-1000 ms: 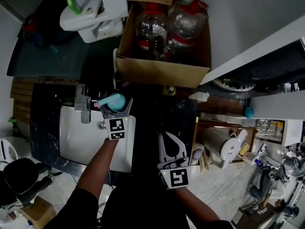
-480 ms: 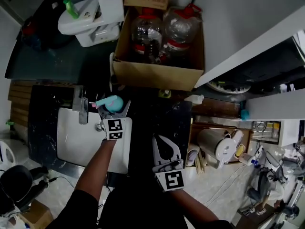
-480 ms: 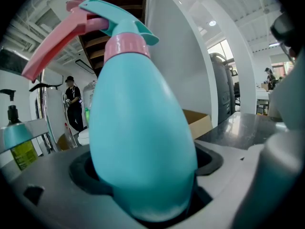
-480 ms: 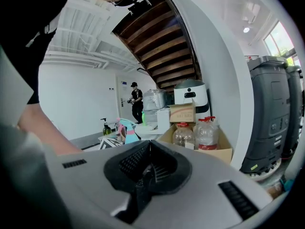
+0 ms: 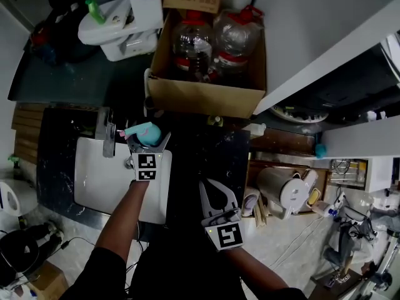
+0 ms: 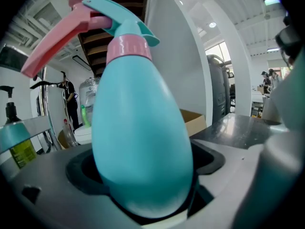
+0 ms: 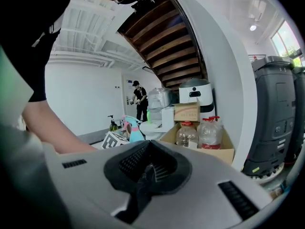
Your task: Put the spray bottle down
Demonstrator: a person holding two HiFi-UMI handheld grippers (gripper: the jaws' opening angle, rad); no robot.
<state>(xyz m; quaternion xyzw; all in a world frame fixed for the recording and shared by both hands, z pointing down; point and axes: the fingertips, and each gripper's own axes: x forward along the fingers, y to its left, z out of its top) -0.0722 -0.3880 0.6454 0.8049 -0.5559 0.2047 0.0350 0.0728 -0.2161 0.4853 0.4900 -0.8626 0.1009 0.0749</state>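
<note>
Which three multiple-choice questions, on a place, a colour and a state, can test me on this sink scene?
1. Where is the spray bottle? A in the cardboard box; B beside the faucet; C on the toilet.
2. What colour is its trigger? A pink; B yellow; C black.
3. How are the right hand-held gripper's jaws? A shut, empty; B wide open; C clamped on a sponge.
Answers: B, the head view shows it by the faucet; A, the left gripper view shows pink; A, its jaws meet with nothing between.
</note>
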